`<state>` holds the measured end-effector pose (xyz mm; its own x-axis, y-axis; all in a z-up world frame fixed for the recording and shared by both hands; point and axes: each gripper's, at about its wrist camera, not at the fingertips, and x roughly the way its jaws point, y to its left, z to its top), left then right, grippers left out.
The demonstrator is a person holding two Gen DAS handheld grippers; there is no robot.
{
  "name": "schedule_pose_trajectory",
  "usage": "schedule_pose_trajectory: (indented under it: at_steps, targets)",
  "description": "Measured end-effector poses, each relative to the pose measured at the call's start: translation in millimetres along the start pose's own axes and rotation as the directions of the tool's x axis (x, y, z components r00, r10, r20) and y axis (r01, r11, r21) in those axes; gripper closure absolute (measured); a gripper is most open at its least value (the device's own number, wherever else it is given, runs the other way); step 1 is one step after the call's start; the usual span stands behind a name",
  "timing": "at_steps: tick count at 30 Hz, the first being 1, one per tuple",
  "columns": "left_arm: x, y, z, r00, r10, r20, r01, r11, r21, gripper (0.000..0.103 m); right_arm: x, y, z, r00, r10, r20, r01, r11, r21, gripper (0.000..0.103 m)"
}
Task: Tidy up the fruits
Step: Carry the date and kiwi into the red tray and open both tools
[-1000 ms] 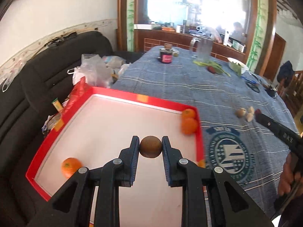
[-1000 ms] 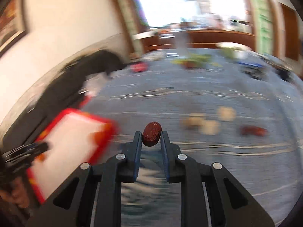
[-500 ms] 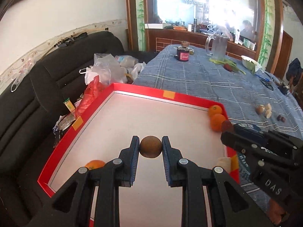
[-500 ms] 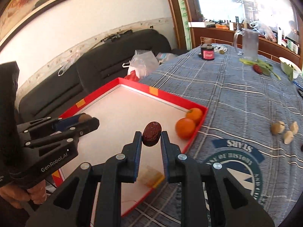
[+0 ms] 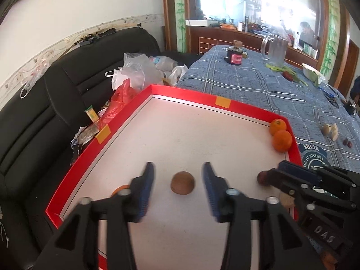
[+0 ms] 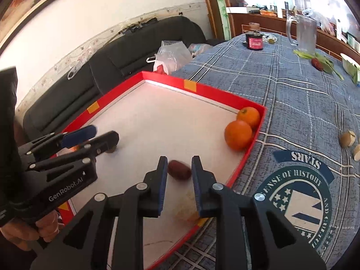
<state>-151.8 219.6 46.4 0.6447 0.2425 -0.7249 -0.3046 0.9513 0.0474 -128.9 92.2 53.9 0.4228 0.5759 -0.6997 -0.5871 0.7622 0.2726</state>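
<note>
Keep the left hand-held gripper [image 5: 178, 165] as it stands: spread wide, gripping nothing, with the kiwi [image 5: 182, 182] lying free on the pale floor of the red tray [image 5: 247, 110], between the fingers and touching neither. Lift straight up and back rather than sideways, so as not to clip the round fruit and send it rolling. Mind the orange [image 5: 119, 189] half hidden behind the left finger, close to the tray's near left rim.

Treat the right hand-held gripper [image 6: 179, 158] the same way: parted, holding nothing, over the dark red date [image 6: 179, 172], which sits on the tray floor near the right rim and looks blurred, so possibly not at rest. Wait for it to settle before pulling away. Cannot tell whether either finger grazes it.

Leave alone the two oranges [image 6: 241, 128] that touch each other in the far right corner. Draw the two tools apart on the way out, since both hang close together over the near end of the tray.

Judged from this, both placements look done, with withdrawal the step in hand. Then look to the blue plaid worktop [image 6: 292, 103], where small dark red fruits [image 5: 347, 143] lie well apart from the tray.
</note>
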Motion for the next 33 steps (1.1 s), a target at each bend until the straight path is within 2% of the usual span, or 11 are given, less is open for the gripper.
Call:
schedule_pose_trajectory:
  at_steps: [6,14,22,28,33]
  targets:
    - [-1.3,-10.5,-1.5,1.0,-0.008,-0.003,0.008,1.0,0.016,0.036,-17.7,-18.3,0.7,0.998,-0.007,0.059,0.003,0.998,0.056,0.074]
    - [-5.3,-33.9,-4.0,0.999,-0.039,-0.007,0.039,0.996,0.077,0.033,-41.2,-50.3,-0.4,0.994,-0.043,0.103,0.03,0.991,0.129,0.074]
    - [-7.6,-51.3,-4.2,0.999,-0.035,-0.013,0.036,0.993,0.109,0.031,-60.9,-86.7,-3.3,0.986,-0.096,0.133,0.069,0.979,0.191,0.073]
    - [-14.1,-63.4,-2.0,1.0,-0.029,0.0,0.029,0.991,0.134,0.027,-80.2,-128.9,-10.8,0.974,-0.175,0.146,0.133,0.957,0.257,0.073]
    - [-20.6,-83.2,6.9,0.999,-0.038,0.029,0.032,0.982,0.187,0.027,-94.4,-172.0,-16.4,0.957,-0.27,0.105,0.227,0.924,0.308,0.073]
